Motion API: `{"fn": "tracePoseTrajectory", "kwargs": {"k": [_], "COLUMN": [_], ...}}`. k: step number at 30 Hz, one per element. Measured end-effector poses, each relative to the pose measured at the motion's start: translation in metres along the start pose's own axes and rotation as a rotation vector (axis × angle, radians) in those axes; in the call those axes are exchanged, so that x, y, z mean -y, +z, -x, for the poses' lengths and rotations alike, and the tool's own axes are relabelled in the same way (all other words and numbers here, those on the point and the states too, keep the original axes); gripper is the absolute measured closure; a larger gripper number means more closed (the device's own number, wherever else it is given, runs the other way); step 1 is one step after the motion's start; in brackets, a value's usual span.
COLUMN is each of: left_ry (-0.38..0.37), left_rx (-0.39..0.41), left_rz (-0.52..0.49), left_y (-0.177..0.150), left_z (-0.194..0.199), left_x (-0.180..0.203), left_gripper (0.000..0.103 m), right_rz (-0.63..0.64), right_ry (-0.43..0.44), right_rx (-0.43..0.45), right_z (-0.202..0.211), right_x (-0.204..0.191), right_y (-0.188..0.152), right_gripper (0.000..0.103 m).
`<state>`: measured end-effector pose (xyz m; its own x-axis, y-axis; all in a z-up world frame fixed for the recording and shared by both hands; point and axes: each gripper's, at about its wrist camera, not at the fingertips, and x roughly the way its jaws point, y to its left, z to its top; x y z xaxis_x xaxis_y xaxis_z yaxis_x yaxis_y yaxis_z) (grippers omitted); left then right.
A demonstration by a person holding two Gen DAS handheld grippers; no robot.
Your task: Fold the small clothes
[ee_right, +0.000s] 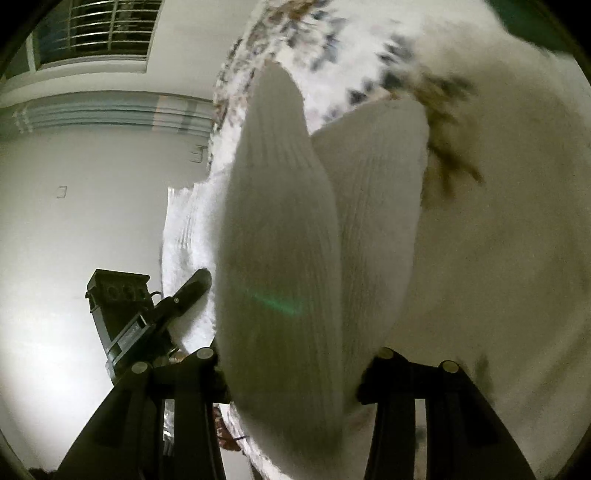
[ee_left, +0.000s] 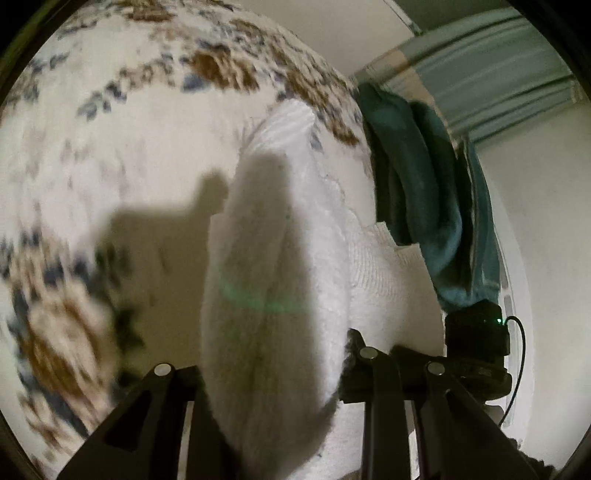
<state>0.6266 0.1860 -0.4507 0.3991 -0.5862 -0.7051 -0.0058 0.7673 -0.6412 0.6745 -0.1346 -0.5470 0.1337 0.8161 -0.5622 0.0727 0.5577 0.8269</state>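
Note:
A white ribbed sock [ee_left: 273, 280] hangs between both grippers above a patterned rug [ee_left: 122, 122]. My left gripper [ee_left: 269, 373] is shut on one end of it; the cloth fills the gap between the fingers. My right gripper [ee_right: 291, 365] is shut on the other end of the white sock [ee_right: 280, 236], which bulges up between its fingers. The right gripper's body shows in the left wrist view [ee_left: 476, 339], and the left gripper's finger shows in the right wrist view [ee_right: 188, 291]. Both views are blurred.
A dark teal garment [ee_left: 417, 184] lies on the rug's far edge, beside the white floor [ee_left: 535, 206]. The rug [ee_right: 498, 221] is cream with brown and blue motifs. A white wall and a barred window [ee_right: 107, 29] stand beyond.

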Motion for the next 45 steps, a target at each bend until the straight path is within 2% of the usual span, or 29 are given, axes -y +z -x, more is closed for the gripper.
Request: {"fn": "tracePoseTrajectory", "kwargs": {"k": [4,7,10,12,13,16,18,20,21,22,24,26,28,30,33,35,36,45], "left_ry": [0.028,0.084,0.153,0.204,0.207,0.224,0.280,0.327,0.358,0.390,0.498,0.553,0.615,0.639,0.652,0.666,0.664,0.640], "left_rx": [0.014,-0.025,-0.090,-0.136,-0.142,-0.120,-0.111,-0.082,-0.073,-0.060,-0.024,0.008,0.056,0.085,0.109,0.122,0.125,0.201], "left_rz": [-0.009,-0.034,-0.046,-0.063,-0.067,-0.079,-0.091,-0.113,-0.122,-0.132,-0.173,-0.201,-0.232,-0.250,-0.245,-0.254,-0.259,-0.296], "left_y": [0.055,0.078,0.081,0.078,0.077,0.074,0.072,0.073,0.073,0.071,0.062,0.055,0.042,0.032,0.016,0.006,0.001,-0.051], "left_z": [-0.012,-0.039,-0.065,-0.083,-0.087,-0.083,-0.077,-0.070,-0.067,-0.062,-0.051,-0.042,-0.028,-0.016,0.006,0.022,0.030,0.132], "left_x": [-0.018,-0.033,-0.057,-0.071,-0.076,-0.076,-0.073,-0.071,-0.069,-0.067,-0.058,-0.053,-0.042,-0.032,-0.013,0.004,0.012,0.113], "left_gripper": [0.077,0.076,0.074,0.071,0.067,0.060,0.048,0.046,0.039,0.025,0.009,0.001,0.000,0.000,0.000,0.000,0.000,0.000], "right_rz": [0.028,0.016,-0.015,-0.027,-0.033,-0.035,-0.010,0.000,0.014,0.043,0.111,0.173,0.202,0.233,0.265,0.270,0.271,0.321], "right_ry": [-0.015,-0.048,-0.109,-0.148,-0.153,-0.169,-0.233,-0.318,-0.363,-0.425,-0.615,-0.790,-0.896,-0.974,-1.049,-1.066,-1.072,-1.084], "right_rx": [0.022,0.025,-0.001,-0.019,-0.019,-0.012,-0.017,-0.010,0.007,0.023,0.062,0.117,0.157,0.201,0.274,0.315,0.332,0.457], "right_z": [-0.030,-0.053,-0.079,-0.091,-0.093,-0.089,-0.084,-0.083,-0.078,-0.074,-0.066,-0.060,-0.054,-0.043,-0.014,0.004,0.011,0.128], "right_x": [-0.016,-0.010,0.007,0.020,0.024,0.025,0.022,0.015,0.009,0.000,-0.021,-0.040,-0.056,-0.071,-0.096,-0.119,-0.129,-0.242], "right_y": [0.045,0.073,0.081,0.084,0.085,0.086,0.083,0.086,0.082,0.075,0.061,0.046,0.028,0.005,-0.036,-0.057,-0.060,-0.168], "right_gripper": [0.057,0.057,0.057,0.056,0.056,0.051,0.043,0.035,0.032,0.027,0.002,0.000,0.000,0.000,0.000,0.000,0.000,0.000]}}
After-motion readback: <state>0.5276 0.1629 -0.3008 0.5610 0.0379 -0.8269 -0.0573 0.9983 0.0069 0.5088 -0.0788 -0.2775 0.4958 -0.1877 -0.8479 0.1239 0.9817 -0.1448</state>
